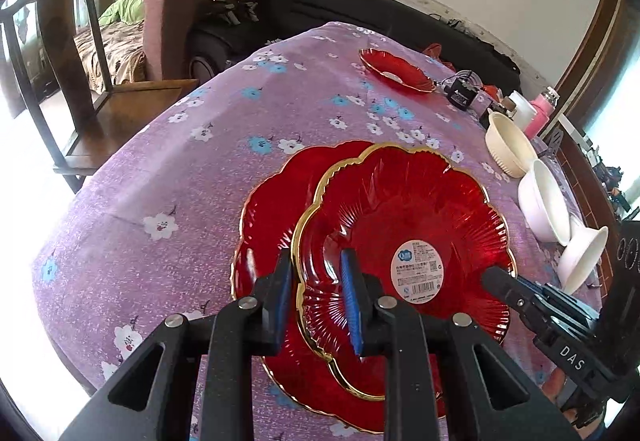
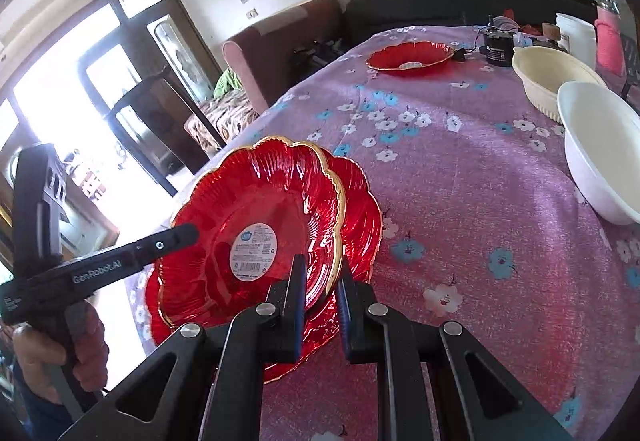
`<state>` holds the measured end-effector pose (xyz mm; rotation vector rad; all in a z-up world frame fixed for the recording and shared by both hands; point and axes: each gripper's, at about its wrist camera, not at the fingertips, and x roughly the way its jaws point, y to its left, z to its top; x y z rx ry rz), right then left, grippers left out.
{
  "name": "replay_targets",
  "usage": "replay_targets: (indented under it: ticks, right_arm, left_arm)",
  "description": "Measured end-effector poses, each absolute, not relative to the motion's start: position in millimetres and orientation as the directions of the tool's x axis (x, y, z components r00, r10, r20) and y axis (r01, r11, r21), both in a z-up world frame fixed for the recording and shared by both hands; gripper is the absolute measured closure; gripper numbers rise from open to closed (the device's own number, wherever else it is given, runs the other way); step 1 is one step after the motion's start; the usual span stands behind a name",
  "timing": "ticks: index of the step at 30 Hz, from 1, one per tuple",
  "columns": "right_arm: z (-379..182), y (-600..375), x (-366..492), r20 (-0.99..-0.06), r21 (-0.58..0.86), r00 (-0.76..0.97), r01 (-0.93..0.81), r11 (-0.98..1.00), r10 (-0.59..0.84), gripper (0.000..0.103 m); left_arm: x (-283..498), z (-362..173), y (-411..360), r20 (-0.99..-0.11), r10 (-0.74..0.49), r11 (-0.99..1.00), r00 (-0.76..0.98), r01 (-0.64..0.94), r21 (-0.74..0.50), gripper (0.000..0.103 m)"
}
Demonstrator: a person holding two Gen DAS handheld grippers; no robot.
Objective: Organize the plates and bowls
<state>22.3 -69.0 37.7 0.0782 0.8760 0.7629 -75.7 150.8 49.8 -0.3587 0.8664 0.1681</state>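
A red scalloped glass plate with a gold rim and a white label point(image 1: 400, 241) point(image 2: 248, 225) is held tilted over a second red plate point(image 1: 272, 217) point(image 2: 360, 209) lying on the purple floral tablecloth. My left gripper point(image 1: 318, 297) is shut on the upper plate's near rim. My right gripper point(image 2: 322, 305) is shut on its opposite rim and shows in the left wrist view point(image 1: 516, 293). A third red plate point(image 1: 394, 71) point(image 2: 412, 57) sits far back. A cream bowl point(image 1: 508, 149) point(image 2: 556, 81) and a white bowl point(image 1: 544, 205) point(image 2: 600, 149) stand at the right.
Another white bowl point(image 1: 584, 257) lies by the right edge. A black device point(image 1: 464, 93), a white jar point(image 2: 576, 37) and a pink bottle point(image 2: 608, 37) crowd the far right corner. A wooden chair point(image 1: 100, 105) stands left of the table point(image 1: 180, 201).
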Motion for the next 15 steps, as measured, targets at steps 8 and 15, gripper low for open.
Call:
replay_targets:
  ticks: [8,15]
  right_arm:
    - [38,-59,16,-0.665,0.263,0.450,-0.606,0.751,0.596,0.087]
    - [39,-58,14,-0.660,0.216,0.475,-0.621,0.754,0.581,0.081]
  left_arm:
    - [-76,41,155,-0.774,0.005,0.922,0.634,-0.303,-0.242,0.081]
    - [-83,44,155,-0.766,0.000,0.924,0.642,-0.293,-0.246,0.074]
